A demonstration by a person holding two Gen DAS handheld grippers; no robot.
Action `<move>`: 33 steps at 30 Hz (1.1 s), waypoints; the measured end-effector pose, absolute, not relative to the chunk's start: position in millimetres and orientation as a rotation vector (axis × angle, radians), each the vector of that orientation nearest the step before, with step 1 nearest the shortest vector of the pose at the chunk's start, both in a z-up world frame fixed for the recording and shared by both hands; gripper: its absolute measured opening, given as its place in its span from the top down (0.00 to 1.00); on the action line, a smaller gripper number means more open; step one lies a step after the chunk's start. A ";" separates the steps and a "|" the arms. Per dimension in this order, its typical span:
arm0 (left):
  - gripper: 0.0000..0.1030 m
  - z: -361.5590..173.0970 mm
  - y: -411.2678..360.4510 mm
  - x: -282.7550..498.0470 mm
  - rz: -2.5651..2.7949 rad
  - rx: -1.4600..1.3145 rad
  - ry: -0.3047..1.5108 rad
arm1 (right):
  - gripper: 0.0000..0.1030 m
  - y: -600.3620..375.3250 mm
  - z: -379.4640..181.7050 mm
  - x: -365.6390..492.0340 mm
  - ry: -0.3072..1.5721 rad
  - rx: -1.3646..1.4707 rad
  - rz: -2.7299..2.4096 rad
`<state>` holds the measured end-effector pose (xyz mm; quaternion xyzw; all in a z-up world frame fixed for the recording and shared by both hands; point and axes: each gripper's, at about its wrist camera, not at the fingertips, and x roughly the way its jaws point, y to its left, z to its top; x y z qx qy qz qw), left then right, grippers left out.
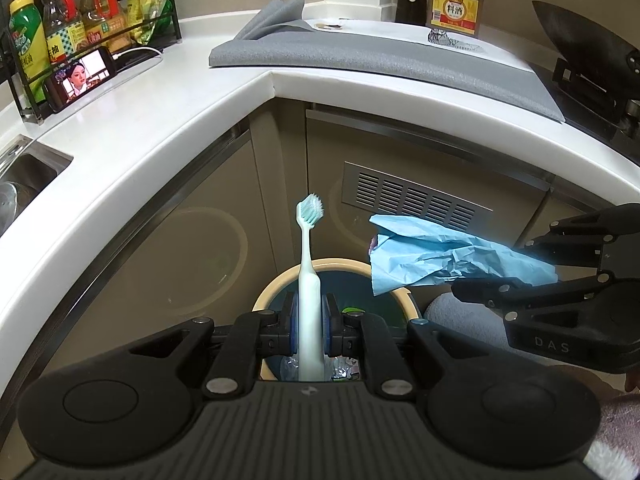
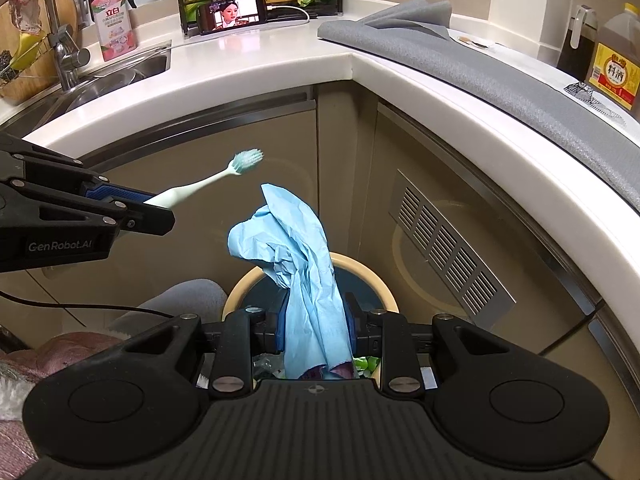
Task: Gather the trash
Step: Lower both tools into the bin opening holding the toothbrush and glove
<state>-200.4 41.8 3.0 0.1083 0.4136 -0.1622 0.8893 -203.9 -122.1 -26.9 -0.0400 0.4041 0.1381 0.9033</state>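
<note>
Toothbrush [image 1: 308, 280] clamped upright by its handle in the left gripper [image 1: 308, 316], crumpled blue glove [image 2: 304, 272] pinched in the right gripper [image 2: 316, 328], both poised above the round, cream-rimmed bin [image 1: 276, 280] on the floor below the white counter [image 1: 140, 152]. Likely risk on release: long brush tipping off the rim to the floor, or limp glove snagging on a pad or draping over the bin's edge.

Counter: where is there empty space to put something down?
The white counter is bare between the sink and the grey mat, in front of the phone. The mat is mostly free too. It is crowded at the bottle rack and by the big bottles.
</note>
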 end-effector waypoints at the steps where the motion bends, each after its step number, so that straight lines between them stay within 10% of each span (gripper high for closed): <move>1: 0.88 2.6 41.9 -200.2 -0.336 0.224 0.860 | 0.72 -122.0 -27.1 -203.6 0.837 -0.083 0.286; 33: 0.88 -21.0 38.9 -173.9 -0.342 0.220 0.941 | 0.72 -121.3 -41.6 -179.7 0.928 -0.078 0.285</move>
